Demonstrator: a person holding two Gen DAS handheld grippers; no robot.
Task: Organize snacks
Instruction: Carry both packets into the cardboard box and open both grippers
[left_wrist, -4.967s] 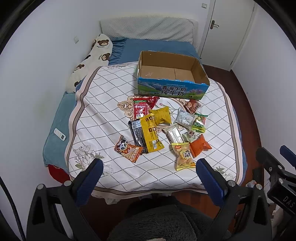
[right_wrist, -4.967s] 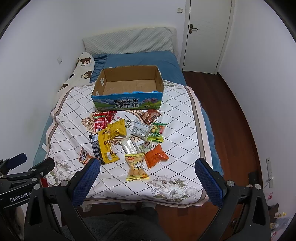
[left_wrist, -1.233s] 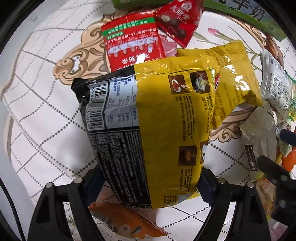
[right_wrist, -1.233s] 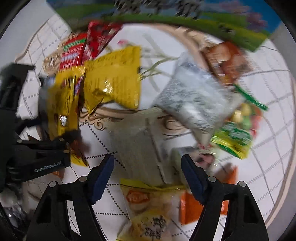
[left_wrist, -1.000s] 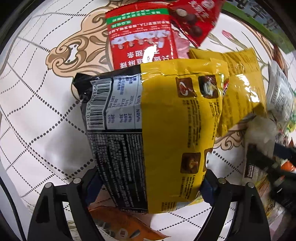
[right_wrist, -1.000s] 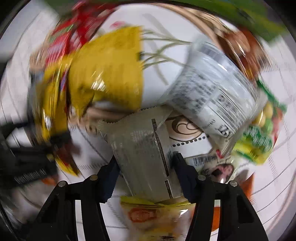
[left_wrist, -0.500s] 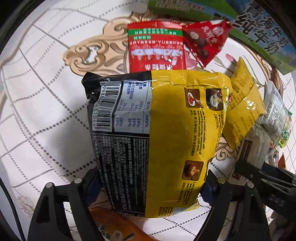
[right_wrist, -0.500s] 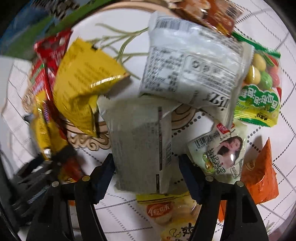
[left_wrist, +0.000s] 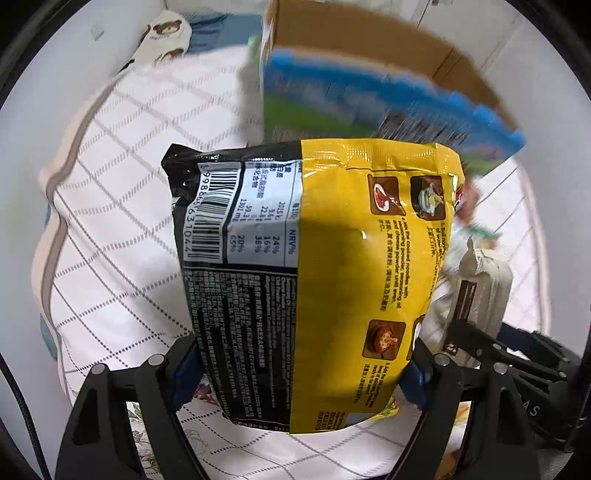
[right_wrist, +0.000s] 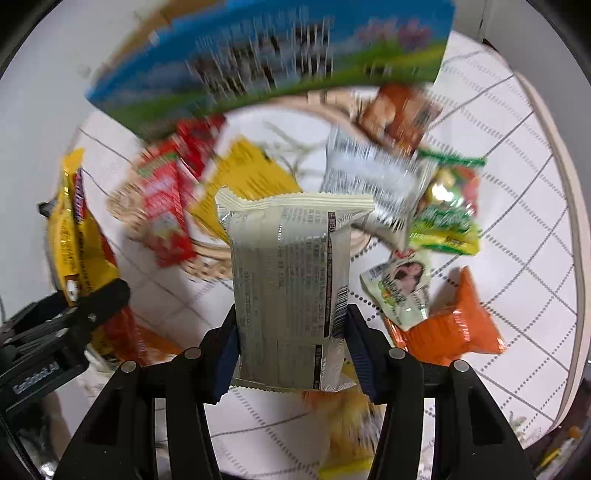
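Note:
My left gripper (left_wrist: 299, 373) is shut on a large yellow-and-black noodle packet (left_wrist: 314, 273) and holds it lifted above the bed, in front of the open cardboard box (left_wrist: 369, 74). My right gripper (right_wrist: 291, 350) is shut on a pale grey-beige wrapped bar (right_wrist: 291, 280), also lifted. That bar shows in the left wrist view (left_wrist: 480, 288), and the noodle packet shows at the left of the right wrist view (right_wrist: 74, 229). The box (right_wrist: 266, 55) is blurred at the top of the right wrist view.
On the quilted bedspread (right_wrist: 517, 206) lie several snacks: red packets (right_wrist: 166, 199), a yellow bag (right_wrist: 251, 173), a white packet (right_wrist: 373, 173), a brown packet (right_wrist: 399, 110), a green candy bag (right_wrist: 447, 221), an orange bag (right_wrist: 454, 325). A bear-print pillow (left_wrist: 162, 37) lies back left.
Both grippers have lifted their packets off the bed and moved toward the box. The right gripper closed on the grey-beige bar within the last second.

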